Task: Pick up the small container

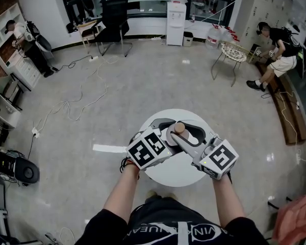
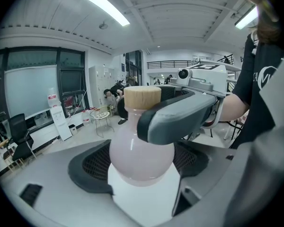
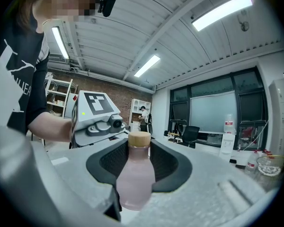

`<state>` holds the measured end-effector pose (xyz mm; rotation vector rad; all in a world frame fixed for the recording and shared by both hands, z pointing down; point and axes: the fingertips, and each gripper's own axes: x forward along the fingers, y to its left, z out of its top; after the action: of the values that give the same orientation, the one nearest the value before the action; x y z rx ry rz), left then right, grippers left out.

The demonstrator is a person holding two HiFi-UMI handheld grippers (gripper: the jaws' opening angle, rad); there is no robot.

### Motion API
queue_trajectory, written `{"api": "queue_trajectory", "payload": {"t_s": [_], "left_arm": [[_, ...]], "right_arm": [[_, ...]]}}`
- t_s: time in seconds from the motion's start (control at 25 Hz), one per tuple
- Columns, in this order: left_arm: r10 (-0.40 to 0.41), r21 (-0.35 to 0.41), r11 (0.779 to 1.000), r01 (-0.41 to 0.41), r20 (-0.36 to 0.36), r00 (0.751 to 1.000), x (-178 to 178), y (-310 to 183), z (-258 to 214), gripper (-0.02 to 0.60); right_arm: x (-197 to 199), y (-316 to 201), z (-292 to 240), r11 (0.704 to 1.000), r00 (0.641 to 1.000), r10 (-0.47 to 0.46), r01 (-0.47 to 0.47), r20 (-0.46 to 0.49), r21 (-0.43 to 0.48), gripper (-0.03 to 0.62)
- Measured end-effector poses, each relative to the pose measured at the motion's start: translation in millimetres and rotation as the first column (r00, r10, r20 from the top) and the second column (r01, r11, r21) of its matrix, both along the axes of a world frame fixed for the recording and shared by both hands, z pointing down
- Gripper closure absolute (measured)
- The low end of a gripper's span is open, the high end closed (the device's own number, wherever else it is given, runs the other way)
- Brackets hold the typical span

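Note:
The small container (image 1: 179,128) is a pale pink bottle with a wooden cap, standing upright on a round white table (image 1: 178,170). Both grippers meet at it. My right gripper (image 1: 186,137) comes in from the lower right. The bottle (image 3: 135,178) sits between its black pads, and the left gripper view shows one grey jaw pressed against the bottle's shoulder (image 2: 142,150). My left gripper (image 1: 168,131) reaches in from the lower left. Its dark pads flank the bottle's belly closely. The belly hides whether they touch it.
The table stands on a grey floor with a strip of white tape (image 1: 109,148) to its left. Cables (image 1: 66,106) trail across the floor further off. A black chair (image 1: 115,22) and a water dispenser (image 1: 175,22) stand at the far wall. People are at both sides of the room.

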<state>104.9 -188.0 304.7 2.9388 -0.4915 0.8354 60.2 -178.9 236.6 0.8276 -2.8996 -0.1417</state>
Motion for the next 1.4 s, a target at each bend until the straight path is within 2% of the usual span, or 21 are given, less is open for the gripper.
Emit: {"api": "queue_trajectory", "payload": {"t_s": [1.4], "left_arm": [[0.001,-0.01,1.0,-0.002,-0.005,1.0,2.3,-1.7,4.3,0.224]], "right_arm": [[0.6,-1.8,3.0,1.0,1.0,0.001,-0.001,-0.002,0.004,0.45]]}}
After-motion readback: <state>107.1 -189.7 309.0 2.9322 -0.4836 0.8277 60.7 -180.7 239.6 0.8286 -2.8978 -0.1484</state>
